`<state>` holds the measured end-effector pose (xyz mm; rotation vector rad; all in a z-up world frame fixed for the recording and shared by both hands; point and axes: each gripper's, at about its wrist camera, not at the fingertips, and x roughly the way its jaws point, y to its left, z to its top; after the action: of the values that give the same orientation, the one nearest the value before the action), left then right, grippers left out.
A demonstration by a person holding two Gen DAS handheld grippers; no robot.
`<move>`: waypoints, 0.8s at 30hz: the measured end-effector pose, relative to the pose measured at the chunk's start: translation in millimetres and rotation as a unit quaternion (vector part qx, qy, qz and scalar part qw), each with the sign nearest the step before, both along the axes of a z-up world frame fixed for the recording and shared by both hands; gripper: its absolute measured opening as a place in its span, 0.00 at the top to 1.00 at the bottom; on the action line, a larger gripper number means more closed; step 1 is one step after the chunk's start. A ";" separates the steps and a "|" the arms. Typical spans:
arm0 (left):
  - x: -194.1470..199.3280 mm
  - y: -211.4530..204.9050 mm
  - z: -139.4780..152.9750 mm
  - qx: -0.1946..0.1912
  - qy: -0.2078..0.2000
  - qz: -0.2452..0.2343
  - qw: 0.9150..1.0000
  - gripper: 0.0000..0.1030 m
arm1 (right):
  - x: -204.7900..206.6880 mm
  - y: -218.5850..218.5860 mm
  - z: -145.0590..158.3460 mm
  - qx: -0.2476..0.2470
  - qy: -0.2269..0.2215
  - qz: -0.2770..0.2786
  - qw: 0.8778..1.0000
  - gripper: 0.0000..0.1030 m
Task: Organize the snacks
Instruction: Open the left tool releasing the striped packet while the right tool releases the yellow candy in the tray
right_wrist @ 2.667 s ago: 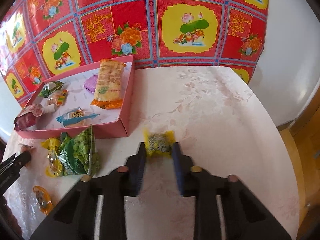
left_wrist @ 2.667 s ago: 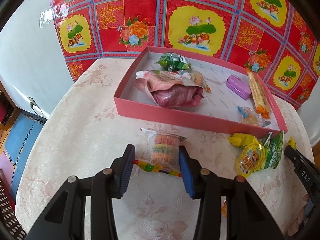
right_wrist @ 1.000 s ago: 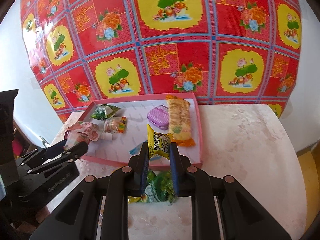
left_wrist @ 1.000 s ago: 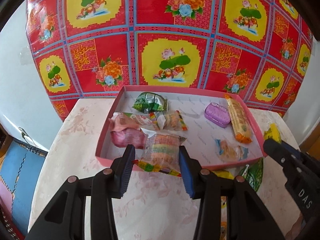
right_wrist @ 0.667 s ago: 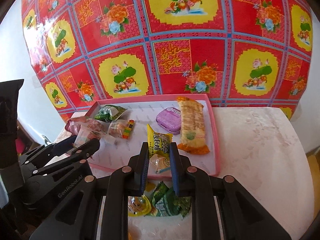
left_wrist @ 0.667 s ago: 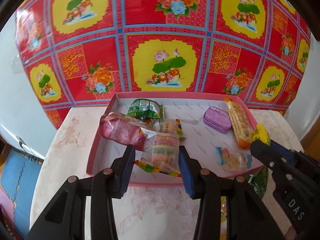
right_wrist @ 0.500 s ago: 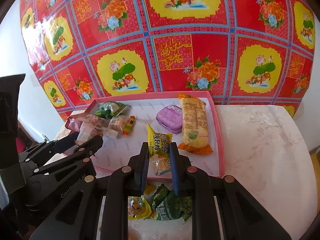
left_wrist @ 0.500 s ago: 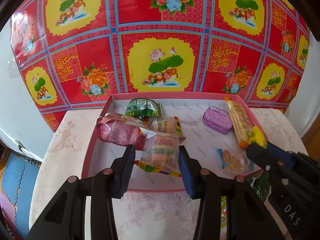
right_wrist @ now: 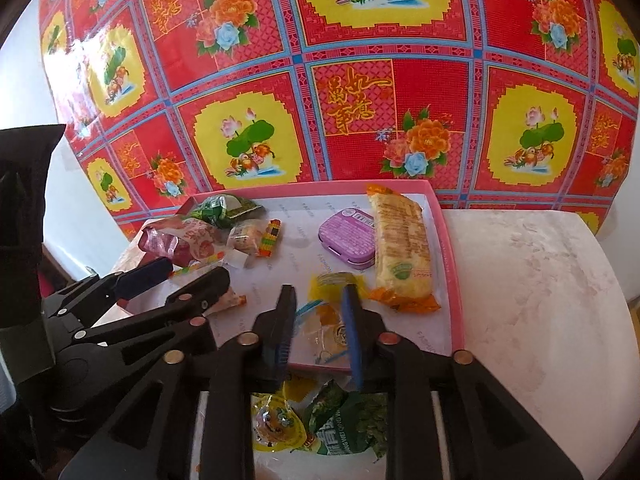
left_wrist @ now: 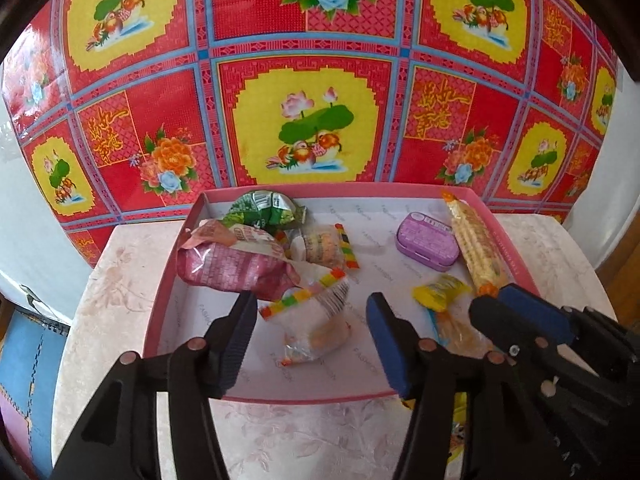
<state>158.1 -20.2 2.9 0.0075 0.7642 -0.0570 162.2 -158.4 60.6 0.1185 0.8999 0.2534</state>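
Opening over shallow pink cardboard tray (left_wrist: 168, 280): left claw (left_wrist: 310, 322), clear rainbow-striped candy packet (left_wrist: 316, 320) lying loose between pads; right claw (right_wrist: 318, 320), yellow wrapped candy (right_wrist: 334, 286) resting on tray floor.

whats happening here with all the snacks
A person is sorting snacks into a pink tray using tongs in each hand. The left tongs are opening over a clear rainbow-edged packet now lying in the tray. The right tongs are opening around a yellow candy above the tray. A few snacks wait on the table.
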 end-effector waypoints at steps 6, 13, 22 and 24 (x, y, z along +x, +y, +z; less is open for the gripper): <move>-1.4 0.8 0.5 -0.006 0.009 0.000 1.000 0.41 | -1.5 -1.2 2.4 0.005 -0.008 0.000 1.000 0.69; -9.4 1.3 1.5 -0.017 0.020 -0.008 1.000 0.41 | -6.2 -6.3 7.8 0.012 -0.015 -0.006 1.000 0.69; -25.8 -3.4 3.3 -0.012 0.023 -0.024 0.999 0.41 | -13.4 -15.1 11.2 0.019 -0.015 -0.013 1.000 0.68; -29.8 -3.8 3.8 -0.012 0.023 -0.024 0.999 0.41 | -15.2 -16.0 11.4 0.020 -0.014 -0.013 1.000 0.68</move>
<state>128.3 -24.0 6.7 0.0030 0.8094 -0.1129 147.0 -174.4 72.1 0.1632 0.8643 0.2480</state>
